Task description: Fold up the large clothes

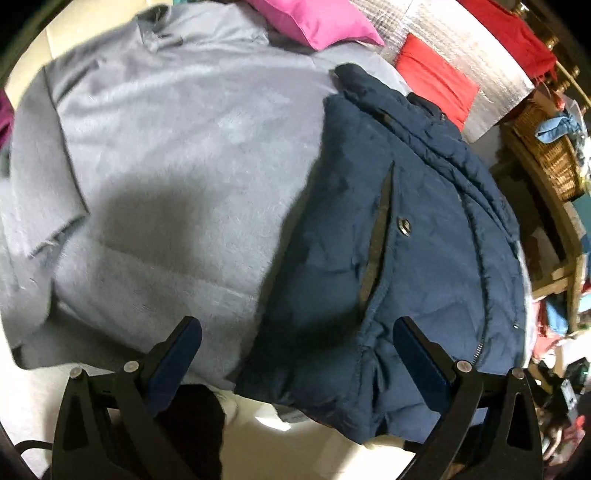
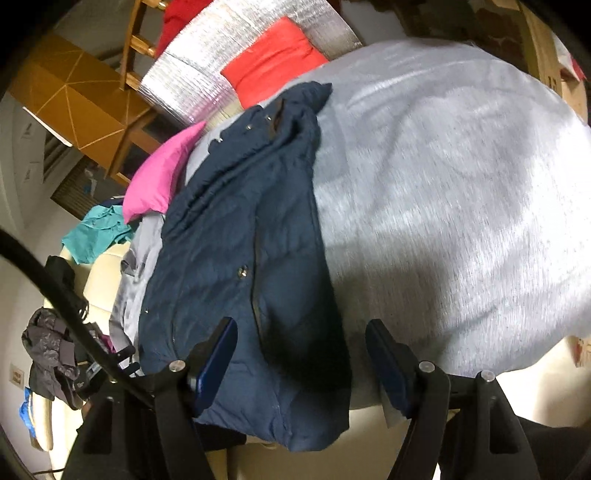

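Observation:
A navy padded jacket (image 1: 399,236) lies folded lengthwise on a large grey fleece garment (image 1: 177,155) spread over a cream surface. My left gripper (image 1: 299,347) is open and empty above the jacket's near hem, its right finger over the jacket. In the right wrist view the jacket (image 2: 236,266) lies at the left of the grey garment (image 2: 450,192). My right gripper (image 2: 299,350) is open and empty, straddling the jacket's near right edge.
A pink garment (image 1: 314,18) and a red one (image 1: 436,77) on a silver quilted mat (image 1: 465,44) lie beyond. A wicker basket (image 1: 546,147) stands right. A teal cloth (image 2: 96,236), dark clothes (image 2: 51,354) and wooden furniture (image 2: 74,96) sit left.

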